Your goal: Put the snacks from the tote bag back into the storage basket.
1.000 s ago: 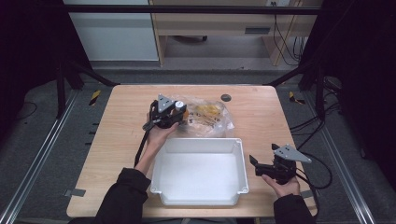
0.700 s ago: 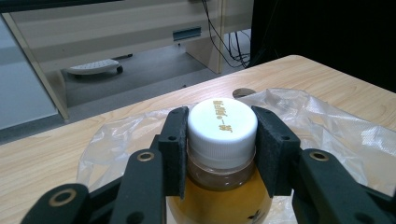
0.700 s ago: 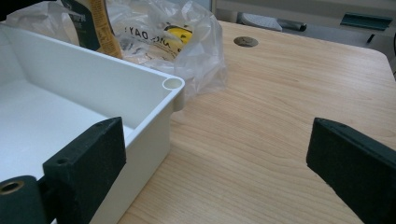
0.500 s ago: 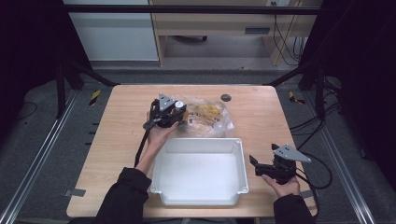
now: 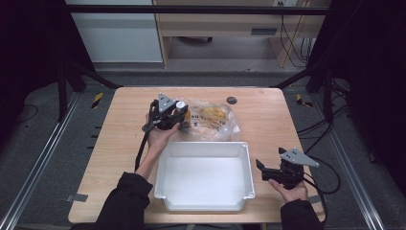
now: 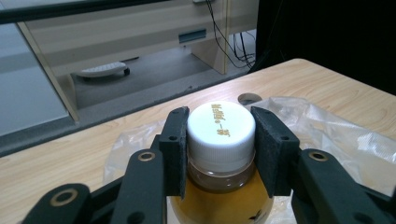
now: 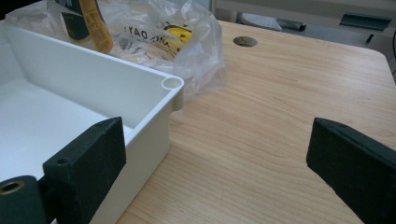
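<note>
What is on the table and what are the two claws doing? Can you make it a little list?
left claw: shut on the bottle's white cap
bottle: upright, amber liquid inside, standing by the plastic bag
plastic bag: clear, crinkled, yellow items inside, behind the tub
white tub: nothing in it, near the person's edge of the table
right claw: open, holding nothing, beside the tub's right wall
table: light wood, with a round hole near the far edge

Left gripper [image 6: 219, 154] clamped; right gripper [image 7: 215, 172] (agape)
</note>
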